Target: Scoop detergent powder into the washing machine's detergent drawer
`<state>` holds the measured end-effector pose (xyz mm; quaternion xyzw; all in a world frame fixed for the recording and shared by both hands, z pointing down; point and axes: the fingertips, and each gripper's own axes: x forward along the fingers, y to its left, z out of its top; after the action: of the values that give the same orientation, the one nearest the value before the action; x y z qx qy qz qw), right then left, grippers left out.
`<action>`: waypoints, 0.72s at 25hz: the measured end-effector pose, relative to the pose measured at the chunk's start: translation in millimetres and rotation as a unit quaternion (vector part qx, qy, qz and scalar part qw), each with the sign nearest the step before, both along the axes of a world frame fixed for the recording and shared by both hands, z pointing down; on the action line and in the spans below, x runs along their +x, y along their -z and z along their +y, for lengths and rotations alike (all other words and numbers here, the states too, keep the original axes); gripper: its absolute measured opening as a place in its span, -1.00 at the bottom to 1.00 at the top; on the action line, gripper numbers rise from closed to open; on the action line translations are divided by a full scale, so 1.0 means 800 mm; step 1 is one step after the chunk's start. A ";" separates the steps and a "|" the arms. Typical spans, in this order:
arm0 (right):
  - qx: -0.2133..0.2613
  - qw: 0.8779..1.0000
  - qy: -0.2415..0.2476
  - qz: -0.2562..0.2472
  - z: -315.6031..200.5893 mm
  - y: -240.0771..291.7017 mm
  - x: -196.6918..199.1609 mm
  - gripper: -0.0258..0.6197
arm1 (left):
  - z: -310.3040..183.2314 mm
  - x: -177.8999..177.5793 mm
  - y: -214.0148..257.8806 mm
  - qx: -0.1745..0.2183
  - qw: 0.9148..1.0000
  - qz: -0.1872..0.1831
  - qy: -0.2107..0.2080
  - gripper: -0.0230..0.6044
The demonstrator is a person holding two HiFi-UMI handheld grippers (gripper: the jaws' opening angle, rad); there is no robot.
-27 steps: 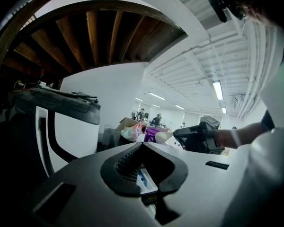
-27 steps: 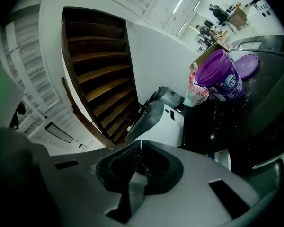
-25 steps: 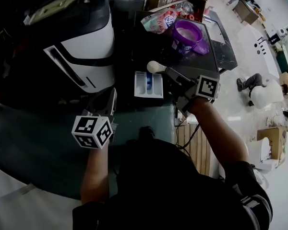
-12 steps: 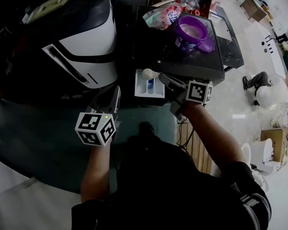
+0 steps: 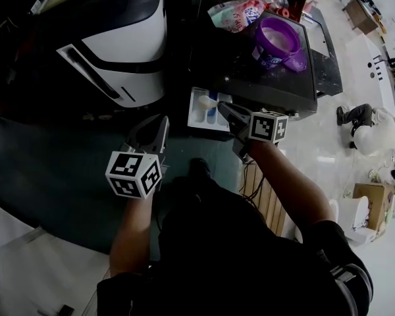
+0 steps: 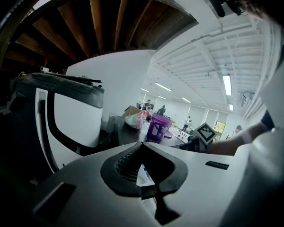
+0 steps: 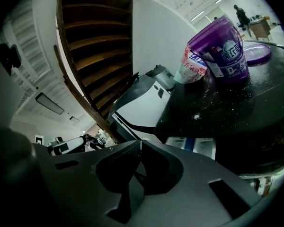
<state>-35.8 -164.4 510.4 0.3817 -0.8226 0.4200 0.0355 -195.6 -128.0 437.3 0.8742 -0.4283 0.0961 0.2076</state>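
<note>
My right gripper (image 5: 222,109) pinches the scoop (image 5: 210,103) just over the drawer (image 5: 196,120). If I tip too fast, powder (image 5: 205,100) may spill past it. My left gripper (image 5: 160,126) is closed, empty.

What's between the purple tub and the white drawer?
Only the machine's black top, speckled with white powder, as the right gripper view shows.
</note>
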 end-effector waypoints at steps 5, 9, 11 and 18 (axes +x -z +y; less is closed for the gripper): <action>0.002 0.998 0.020 0.054 -0.003 -0.027 -0.007 -0.86 | 0.000 -0.006 -0.015 -0.011 1.000 0.005 0.009 -0.90; 0.013 0.994 0.036 0.105 -0.004 -0.045 -0.012 -0.86 | 0.003 -0.012 -0.022 -0.013 1.000 0.012 0.015 -0.90; 0.017 0.991 0.042 0.127 -0.005 -0.052 -0.015 -0.86 | 0.003 -0.016 -0.024 -0.014 1.000 0.016 0.019 -0.90; 0.049 0.973 0.083 0.208 -0.002 -0.062 -0.026 -0.86 | 0.007 -0.022 -0.026 -0.015 0.999 0.021 0.025 -0.90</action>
<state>-56.5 -165.8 560.0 0.3920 -0.8458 0.2862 0.2215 -213.6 -122.7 458.3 0.8619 -0.4439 0.0788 0.2321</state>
